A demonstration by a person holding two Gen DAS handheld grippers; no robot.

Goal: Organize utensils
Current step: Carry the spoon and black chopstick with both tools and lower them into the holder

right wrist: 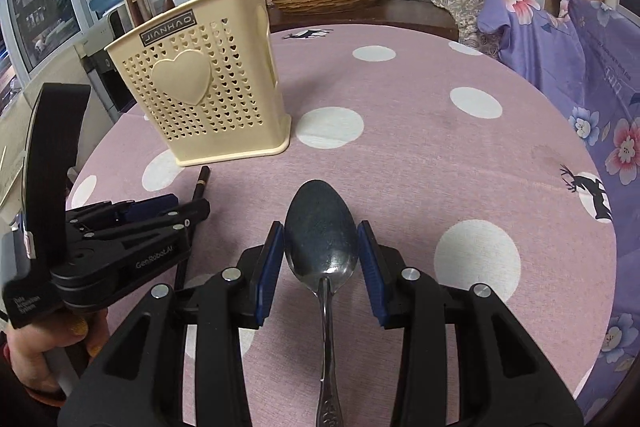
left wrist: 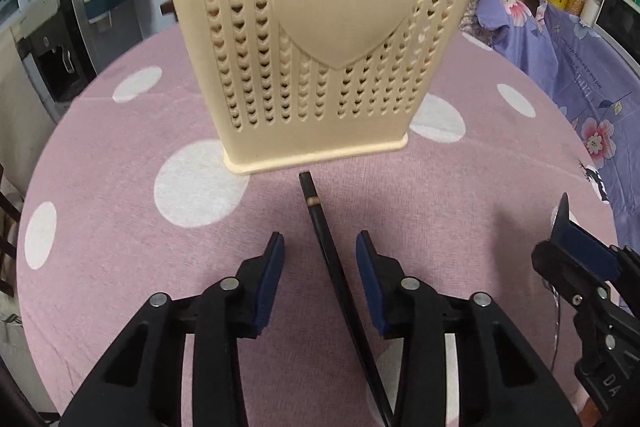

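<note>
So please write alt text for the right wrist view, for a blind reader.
The right gripper sits open with its blue-padded fingers on either side of a metal spoon lying on a pink polka-dot tablecloth. A beige utensil holder stands behind, left; the left gripper hovers over a black chopstick.

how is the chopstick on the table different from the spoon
The chopstick is black, thin and straight with a pale band near its end; the spoon is shiny metal with a broad oval bowl. The chopstick's end nearly reaches the cream utensil holder, while the spoon lies farther from it. Both lie flat on the pink dotted tablecloth, each between one gripper's open fingers, ungrasped.
</note>
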